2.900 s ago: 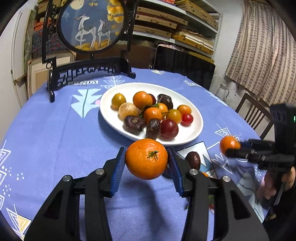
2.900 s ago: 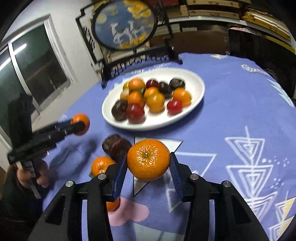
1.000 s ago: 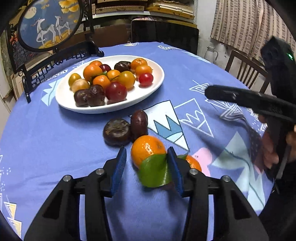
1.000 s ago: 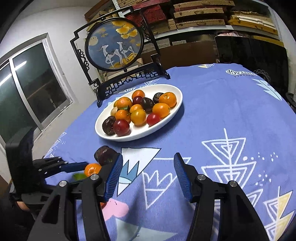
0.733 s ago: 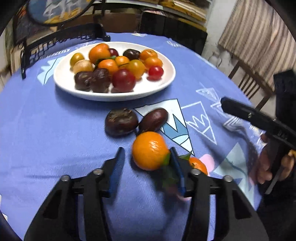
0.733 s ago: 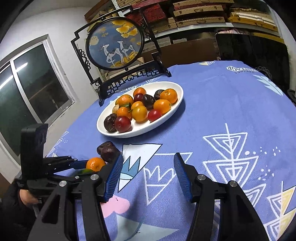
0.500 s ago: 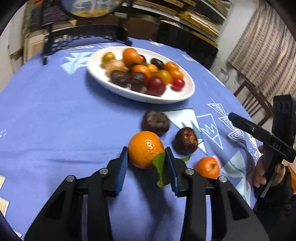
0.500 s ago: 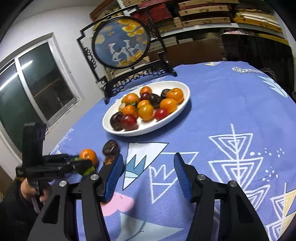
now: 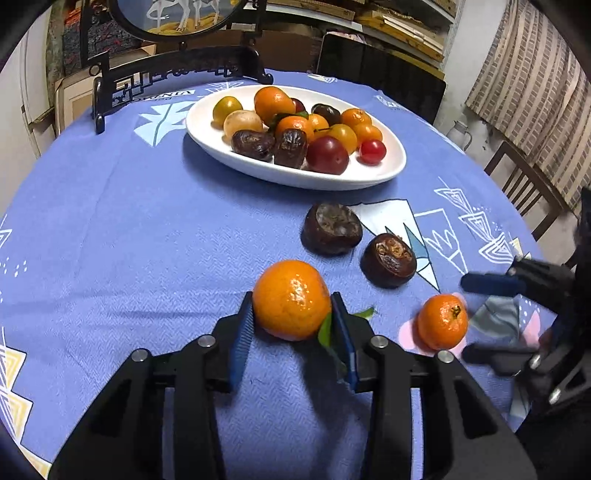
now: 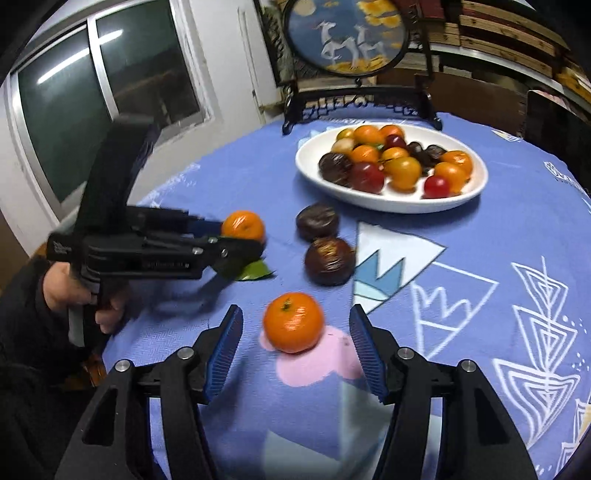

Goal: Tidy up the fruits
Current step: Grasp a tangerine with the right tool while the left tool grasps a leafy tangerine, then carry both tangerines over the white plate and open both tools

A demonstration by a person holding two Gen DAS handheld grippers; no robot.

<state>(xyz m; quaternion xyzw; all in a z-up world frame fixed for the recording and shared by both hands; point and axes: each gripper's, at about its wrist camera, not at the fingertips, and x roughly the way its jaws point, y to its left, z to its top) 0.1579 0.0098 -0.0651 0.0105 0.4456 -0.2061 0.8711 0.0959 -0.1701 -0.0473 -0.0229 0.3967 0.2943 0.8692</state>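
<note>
My left gripper (image 9: pixel 293 325) is shut on a leafy orange mandarin (image 9: pixel 291 299), just above the blue tablecloth; it also shows in the right wrist view (image 10: pixel 243 225). My right gripper (image 10: pixel 295 345) is open, its blue pads either side of a smaller mandarin (image 10: pixel 293 326) lying on the cloth, not touching it. That mandarin shows in the left wrist view (image 9: pixel 442 321). Two dark brown fruits (image 9: pixel 331 229) (image 9: pixel 388 260) lie between the mandarins and the white oval plate (image 9: pixel 391 168), which holds several fruits.
A black stand with a round deer picture (image 10: pixel 347 33) stands behind the plate. A window (image 10: pixel 103 92) is at the left. Chairs (image 9: pixel 524 184) and a curtain are past the table's right edge. Shelves line the back wall.
My left gripper closed on the leafy mandarin and lifted it slightly. My right gripper, earlier empty and higher, came down around the smaller mandarin.
</note>
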